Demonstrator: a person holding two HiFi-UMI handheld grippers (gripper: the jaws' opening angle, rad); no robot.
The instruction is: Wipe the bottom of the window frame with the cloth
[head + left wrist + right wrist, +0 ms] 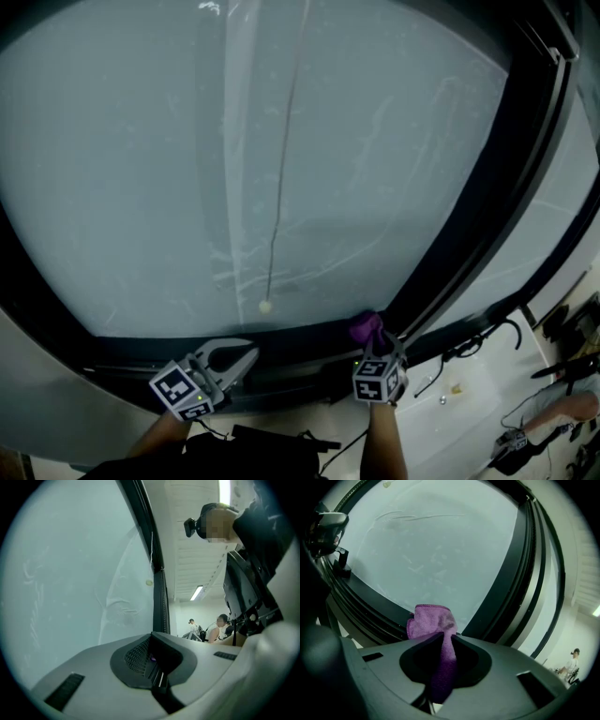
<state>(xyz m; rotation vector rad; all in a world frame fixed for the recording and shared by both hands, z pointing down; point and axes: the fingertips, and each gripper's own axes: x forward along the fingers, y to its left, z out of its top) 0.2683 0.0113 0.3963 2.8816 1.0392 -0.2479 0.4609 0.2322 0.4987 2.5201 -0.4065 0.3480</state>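
Observation:
A purple cloth sticks out bunched from my right gripper, which is shut on it. In the head view the cloth touches the dark bottom rail of the window frame, near the foot of the slanted black mullion. The same rail runs below the frosted pane in the right gripper view. My left gripper rests low by the rail, left of the right one. Its jaws meet with nothing between them.
A blind cord with a small pale bead hangs in front of the frosted glass above the rail. Black cables and gear lie on the pale floor at the right. People stand far off in the room.

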